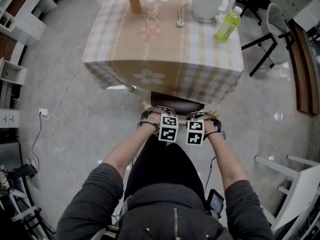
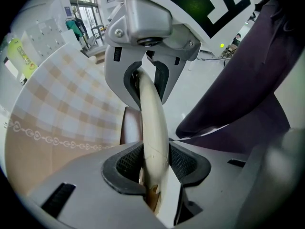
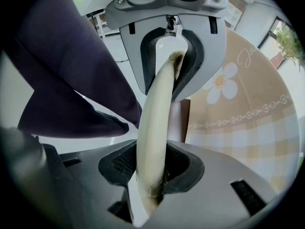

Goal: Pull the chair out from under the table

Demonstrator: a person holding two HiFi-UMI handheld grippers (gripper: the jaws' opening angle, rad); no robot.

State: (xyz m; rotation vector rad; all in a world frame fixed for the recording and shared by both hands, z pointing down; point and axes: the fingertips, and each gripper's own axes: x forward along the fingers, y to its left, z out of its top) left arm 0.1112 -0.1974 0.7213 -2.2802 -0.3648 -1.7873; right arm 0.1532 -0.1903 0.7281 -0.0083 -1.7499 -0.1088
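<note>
Already both grips are set: my left gripper (image 2: 155, 175) and right gripper (image 3: 152, 173) each clench the pale top rail (image 2: 153, 123) of the chair (image 1: 176, 103). Beyond the jaws, the chair sits mostly under the table (image 1: 165, 59), so I judge most of the pull remains.

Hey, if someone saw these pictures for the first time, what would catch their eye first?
The left gripper and right gripper stand out first, both clamped side by side on the pale curved chair back rail at the table's near edge. Next comes the table itself under a checked, flower-printed cloth, with a white kettle and a green bottle at its far right corner.
</note>
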